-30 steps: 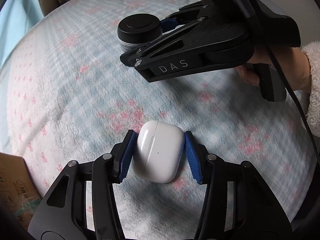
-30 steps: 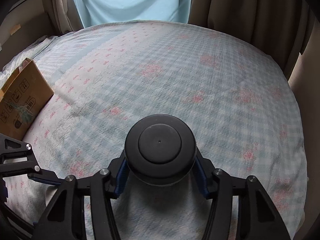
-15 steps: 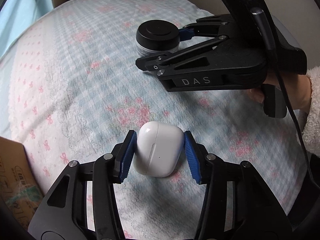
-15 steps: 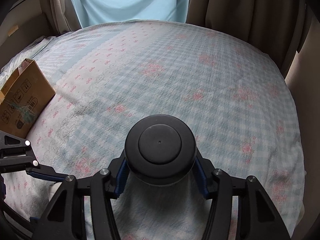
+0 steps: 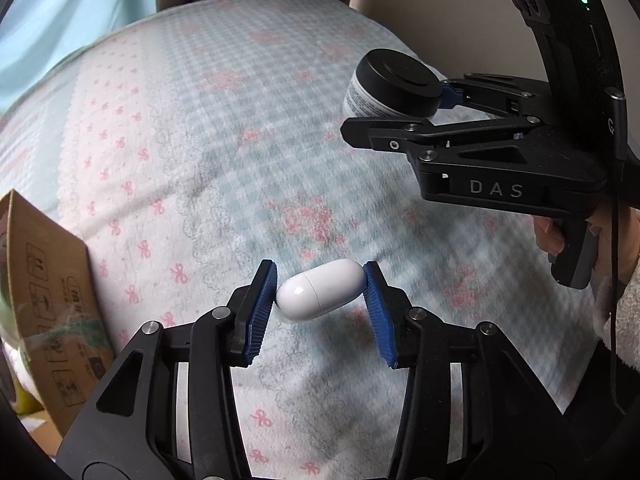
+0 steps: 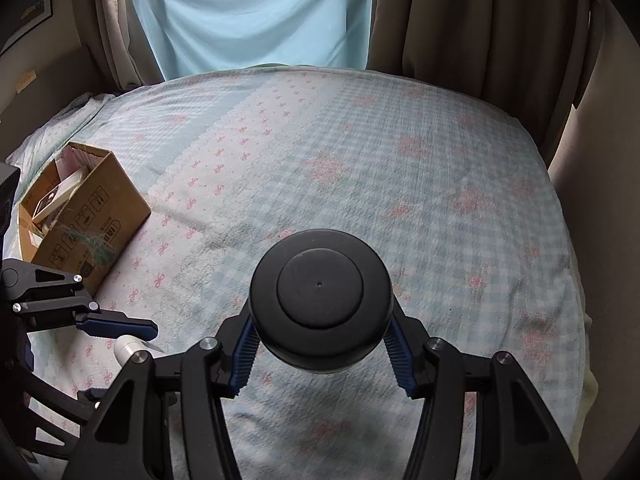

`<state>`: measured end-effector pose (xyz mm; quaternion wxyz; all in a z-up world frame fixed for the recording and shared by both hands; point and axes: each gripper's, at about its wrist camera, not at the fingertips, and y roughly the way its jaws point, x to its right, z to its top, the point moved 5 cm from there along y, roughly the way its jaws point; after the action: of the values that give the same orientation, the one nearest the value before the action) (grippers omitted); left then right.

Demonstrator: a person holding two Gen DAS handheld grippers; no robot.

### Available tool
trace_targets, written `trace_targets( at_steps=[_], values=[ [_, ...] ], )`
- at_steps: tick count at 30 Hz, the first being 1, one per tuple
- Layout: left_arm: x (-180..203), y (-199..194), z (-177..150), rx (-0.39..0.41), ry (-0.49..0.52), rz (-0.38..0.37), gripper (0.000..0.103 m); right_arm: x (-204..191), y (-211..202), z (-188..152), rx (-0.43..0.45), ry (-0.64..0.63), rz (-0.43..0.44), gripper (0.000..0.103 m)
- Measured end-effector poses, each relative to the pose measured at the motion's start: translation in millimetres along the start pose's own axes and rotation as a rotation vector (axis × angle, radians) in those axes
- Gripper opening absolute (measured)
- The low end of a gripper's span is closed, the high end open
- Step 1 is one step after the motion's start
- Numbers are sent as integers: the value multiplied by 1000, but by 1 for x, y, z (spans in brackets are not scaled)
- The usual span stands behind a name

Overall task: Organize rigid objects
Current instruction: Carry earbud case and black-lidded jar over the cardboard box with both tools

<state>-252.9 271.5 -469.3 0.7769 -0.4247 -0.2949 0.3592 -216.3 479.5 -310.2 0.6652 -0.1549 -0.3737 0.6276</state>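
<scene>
A white earbud case (image 5: 320,295) hangs crosswise above the bed cover between the blue pads of my left gripper (image 5: 319,270). Its jaws are closing and press on both ends of the case. At the upper right, my right gripper (image 5: 396,114) is shut on a round jar (image 5: 394,80) with a black lid and a white labelled body. In the right wrist view the jar's lid (image 6: 320,292) fills the middle, clamped in the right gripper (image 6: 322,322). At the lower left there, a left gripper finger (image 6: 116,326) lies over the case (image 6: 128,350).
A blue-checked bed cover (image 5: 192,140) with pink flowers lies below both grippers. An open cardboard box (image 6: 92,224) with flat items inside stands at the bed's left edge, also seen as the box (image 5: 52,312) in the left view. Curtains (image 6: 460,20) hang behind. A hand (image 5: 552,236) holds the right gripper's handle.
Both grippers have risen off the bed with their loads. The earbud case has tipped in the left gripper and now lies crosswise. The box has come further into view.
</scene>
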Motion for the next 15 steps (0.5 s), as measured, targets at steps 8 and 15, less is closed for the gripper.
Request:
trace_targets(
  at_steps=[8,15],
  values=[
    [-22,-62,7,81,-85,11,40,-21,-43,25,32,16,-16,52],
    [-49,-149,17,156,-115,69,40,-64,-102,70,64,16,-12,52]
  ],
)
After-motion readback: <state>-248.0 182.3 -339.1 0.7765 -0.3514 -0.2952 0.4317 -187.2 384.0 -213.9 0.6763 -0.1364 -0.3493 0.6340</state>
